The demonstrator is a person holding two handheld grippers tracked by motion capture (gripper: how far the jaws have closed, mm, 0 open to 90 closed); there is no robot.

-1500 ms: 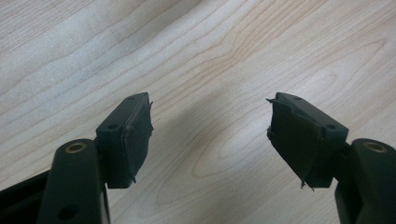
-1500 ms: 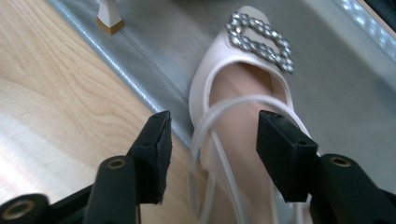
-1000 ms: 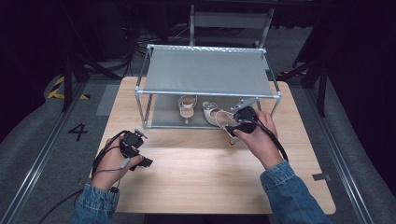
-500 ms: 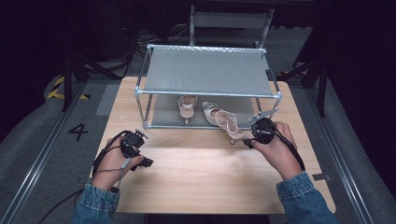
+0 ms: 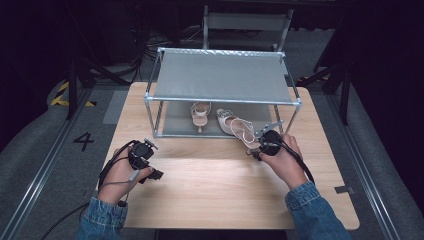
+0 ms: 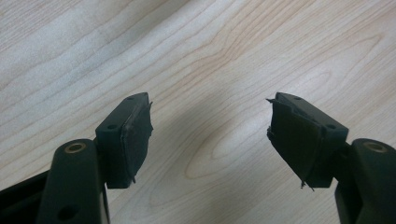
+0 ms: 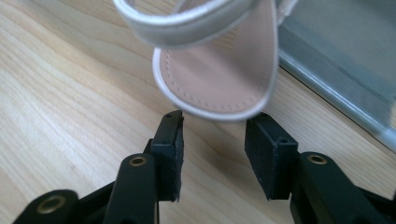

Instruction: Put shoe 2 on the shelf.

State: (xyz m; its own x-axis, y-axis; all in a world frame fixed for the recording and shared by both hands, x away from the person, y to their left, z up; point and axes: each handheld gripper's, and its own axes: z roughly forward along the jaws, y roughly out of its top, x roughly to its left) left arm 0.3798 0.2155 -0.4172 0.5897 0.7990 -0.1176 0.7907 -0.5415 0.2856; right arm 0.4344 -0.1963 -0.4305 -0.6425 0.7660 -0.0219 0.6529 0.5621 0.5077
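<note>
- Two sandals are present. The nearer sandal [image 5: 239,131] lies at the front edge of the rack's lower shelf, with its heel end projecting over the table [image 5: 210,185]. The second sandal [image 5: 200,114] stands farther back on the same shelf, to the left in the high view.
- One rack [image 5: 222,77] with a grey top shelf stands on the far half of the table; its top shelf hides part of the lower shelf and the front of both sandals.
- Two grippers are in use, one per hand.
- Right gripper [image 7: 214,140]: positioned at the heel end of the nearer sandal [image 7: 219,79]. Its jaws have just been closing and stand at a medium gap. The rounded sole edge hangs above and just beyond the pads; no contact with the pads is visible.
- Left gripper [image 6: 210,135]: jaws wide apart, nothing between them, bare wood below. In the high view it rests low over the near-left table area [image 5: 142,159], well apart from the rack.
- In the right gripper view the sandal is cut off at the top edge; its heel cannot be made out.
- The left pad edges appear frayed.
</note>
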